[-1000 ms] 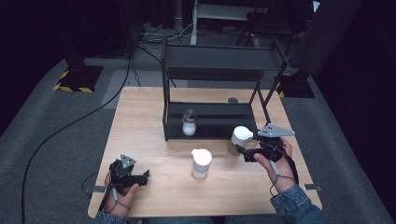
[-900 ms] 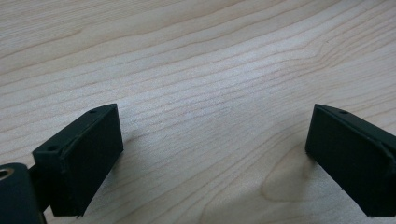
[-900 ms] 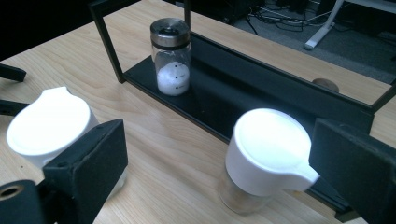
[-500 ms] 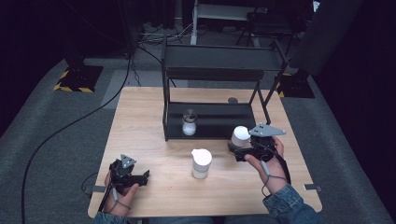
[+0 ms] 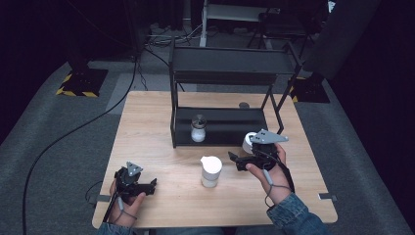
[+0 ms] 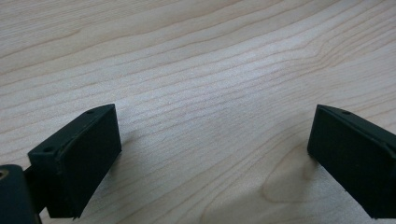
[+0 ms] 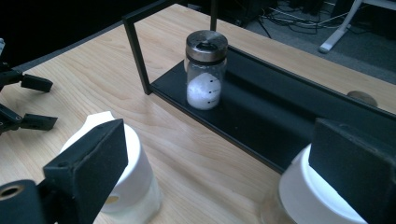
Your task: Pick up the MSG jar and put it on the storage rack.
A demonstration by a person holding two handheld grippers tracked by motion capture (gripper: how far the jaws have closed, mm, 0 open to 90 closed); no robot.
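Left gripper (image 5: 149, 185) sits low at the near left, held in the left hand (image 5: 126, 193), jaws wide apart, nothing between. Right gripper (image 5: 234, 159) held in the right hand (image 5: 268, 174), pointing left, jaws spread wide, gripping nothing.

Black tool (image 5: 234, 158) with grey plate, denim sleeve (image 5: 292, 219).

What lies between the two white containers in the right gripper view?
Bare wooden table lies between the spouted white container and the white-lidded jar; the right gripper's open jaws frame that gap.
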